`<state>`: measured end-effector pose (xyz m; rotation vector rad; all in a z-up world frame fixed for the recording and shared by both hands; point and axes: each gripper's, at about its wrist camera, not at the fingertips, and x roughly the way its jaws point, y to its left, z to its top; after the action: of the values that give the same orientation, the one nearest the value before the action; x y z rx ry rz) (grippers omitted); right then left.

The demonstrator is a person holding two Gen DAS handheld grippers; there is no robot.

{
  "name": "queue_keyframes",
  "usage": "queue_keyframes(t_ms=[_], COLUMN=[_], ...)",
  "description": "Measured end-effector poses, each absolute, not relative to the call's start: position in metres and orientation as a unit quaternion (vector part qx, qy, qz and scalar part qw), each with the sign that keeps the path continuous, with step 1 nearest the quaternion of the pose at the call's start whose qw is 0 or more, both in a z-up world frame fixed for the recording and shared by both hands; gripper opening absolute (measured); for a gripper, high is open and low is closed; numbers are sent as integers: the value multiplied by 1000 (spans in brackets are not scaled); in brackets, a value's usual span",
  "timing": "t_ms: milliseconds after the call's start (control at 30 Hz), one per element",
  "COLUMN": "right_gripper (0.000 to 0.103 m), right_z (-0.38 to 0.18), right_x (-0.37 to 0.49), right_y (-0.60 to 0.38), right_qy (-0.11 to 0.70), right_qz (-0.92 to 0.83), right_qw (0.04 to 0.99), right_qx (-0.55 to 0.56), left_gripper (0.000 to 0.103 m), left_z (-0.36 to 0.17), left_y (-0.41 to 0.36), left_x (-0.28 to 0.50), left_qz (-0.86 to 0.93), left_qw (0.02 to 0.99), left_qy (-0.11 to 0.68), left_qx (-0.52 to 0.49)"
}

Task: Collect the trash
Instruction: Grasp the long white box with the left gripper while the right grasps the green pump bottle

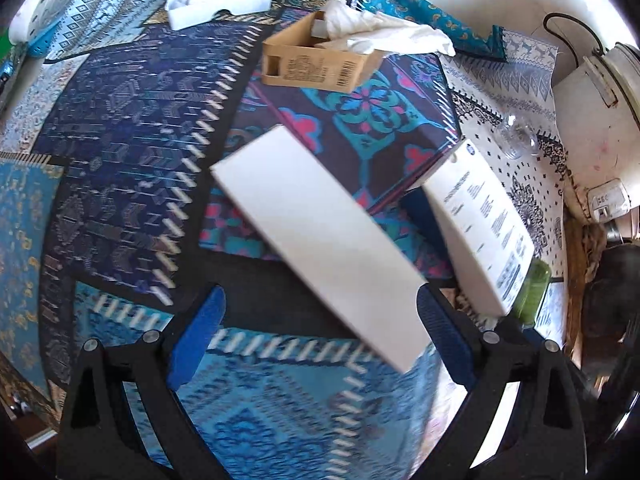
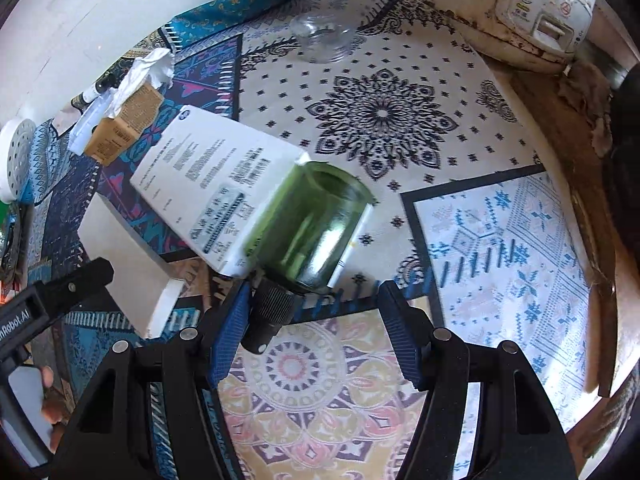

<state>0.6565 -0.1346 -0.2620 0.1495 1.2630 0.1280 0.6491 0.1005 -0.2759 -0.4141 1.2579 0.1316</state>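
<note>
Green glass bottle (image 2: 312, 224) with a ribbed black cap sits loosely between the right hand-held gripper (image 2: 316, 328) pads, a plain white box (image 1: 320, 248) spans the parted left hand-held gripper (image 1: 320, 340), while farther across the patterned desk (image 2: 500, 240) the printed box (image 2: 212, 184), cardboard carton (image 1: 316, 60), crumpled tissue (image 1: 384, 32) and clear cup (image 2: 324, 40) await collecting

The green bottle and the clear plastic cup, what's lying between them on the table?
Nothing but bare patterned cloth; the right wrist view shows only its black floral print between the green bottle and the clear plastic cup.
</note>
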Motion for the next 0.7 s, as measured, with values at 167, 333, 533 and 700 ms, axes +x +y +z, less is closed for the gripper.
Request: queue_keyframes(t_ms=[167, 333, 533, 700], right_gripper=[62, 62, 62, 62], right_z=[-256, -246, -235, -236], right_x=[648, 643, 657, 686], right_y=[-168, -186, -169, -156], right_qy=[586, 582, 560, 563], right_qz=[38, 54, 98, 107], right_qw=[807, 808, 822, 819], right_qx=[67, 78, 44, 18], left_gripper=[97, 97, 97, 97], left_z=[-280, -290, -291, -292], left_y=[73, 57, 72, 93], left_x=[664, 668, 643, 631], left_qz=[78, 113, 109, 99], left_qw=[790, 795, 792, 793], left_qy=[584, 587, 595, 596], left_qx=[-167, -109, -80, -85])
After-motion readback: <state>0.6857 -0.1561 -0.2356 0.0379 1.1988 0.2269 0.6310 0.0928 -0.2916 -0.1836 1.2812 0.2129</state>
